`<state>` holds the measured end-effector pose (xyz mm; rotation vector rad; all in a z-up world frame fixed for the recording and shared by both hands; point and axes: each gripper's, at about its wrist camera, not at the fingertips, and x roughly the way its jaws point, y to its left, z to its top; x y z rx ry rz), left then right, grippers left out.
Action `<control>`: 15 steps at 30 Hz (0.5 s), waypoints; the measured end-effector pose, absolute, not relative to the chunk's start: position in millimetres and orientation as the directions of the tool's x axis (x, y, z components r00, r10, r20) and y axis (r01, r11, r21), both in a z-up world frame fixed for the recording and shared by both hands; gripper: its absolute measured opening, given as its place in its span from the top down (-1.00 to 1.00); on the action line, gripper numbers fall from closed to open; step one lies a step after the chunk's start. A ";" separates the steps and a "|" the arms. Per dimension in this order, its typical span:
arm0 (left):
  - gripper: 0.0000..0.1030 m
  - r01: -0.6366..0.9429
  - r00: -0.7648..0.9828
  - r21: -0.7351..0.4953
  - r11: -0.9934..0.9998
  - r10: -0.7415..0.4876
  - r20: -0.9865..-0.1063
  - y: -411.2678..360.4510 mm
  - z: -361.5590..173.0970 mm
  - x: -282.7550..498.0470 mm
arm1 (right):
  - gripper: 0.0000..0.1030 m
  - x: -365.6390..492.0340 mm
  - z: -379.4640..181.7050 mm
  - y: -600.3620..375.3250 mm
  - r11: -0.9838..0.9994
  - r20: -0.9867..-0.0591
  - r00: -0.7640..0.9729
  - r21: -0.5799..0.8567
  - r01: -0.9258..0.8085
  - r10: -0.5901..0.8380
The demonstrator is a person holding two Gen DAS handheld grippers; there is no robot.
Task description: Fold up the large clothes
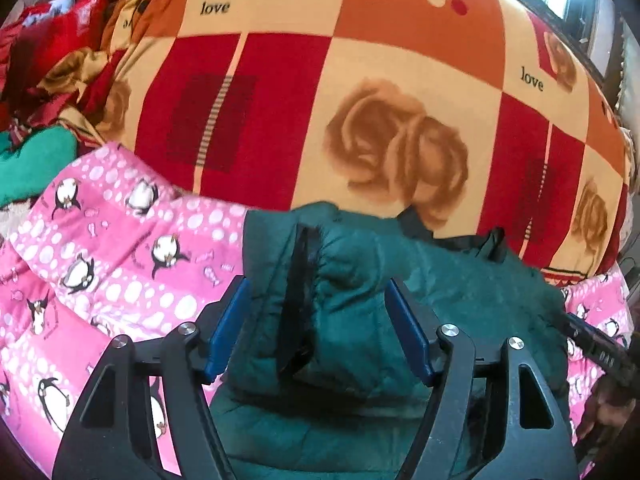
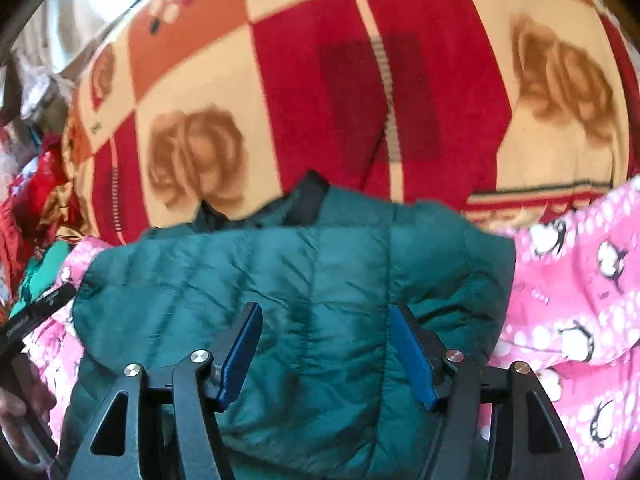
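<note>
A dark green puffer jacket lies bunched on a pink penguin-print quilt. My left gripper is open, its blue fingers on either side of a raised fold of the jacket with a black lining strip; the jaws do not press it. In the right wrist view the jacket fills the lower middle. My right gripper is open just above the jacket's quilted surface, holding nothing. The right gripper's body shows at the right edge of the left wrist view.
A red, orange and cream blanket with roses and "love" print covers the bed behind the jacket. A pile of red and green clothes lies at the far left. The pink quilt extends right of the jacket.
</note>
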<state>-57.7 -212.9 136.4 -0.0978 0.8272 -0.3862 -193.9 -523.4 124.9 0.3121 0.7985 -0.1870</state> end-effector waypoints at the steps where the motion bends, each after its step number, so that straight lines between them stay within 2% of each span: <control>1: -0.36 0.299 0.612 -0.223 0.928 -0.366 -0.702 -218.3 136.3 -56.3 | -0.24 -192.4 127.1 -516.8 0.947 -0.731 0.680 0.179 0.268 -0.054; 7: -0.36 0.268 0.556 -0.102 0.958 -0.240 -0.796 -254.3 99.6 -35.0 | -0.24 -167.6 113.7 -473.9 0.981 -0.750 0.659 0.084 0.176 -0.054; 11: -0.45 0.279 0.572 -0.054 0.959 -0.210 -0.793 -267.6 87.0 -26.3 | -0.25 -156.7 82.6 -468.1 0.979 -0.777 0.626 0.063 0.192 -0.072; 15: -0.55 0.298 0.581 -0.012 0.955 -0.191 -0.791 -280.3 79.5 -18.8 | -0.27 -158.3 69.0 -481.4 0.968 -0.777 0.627 0.114 0.222 -0.052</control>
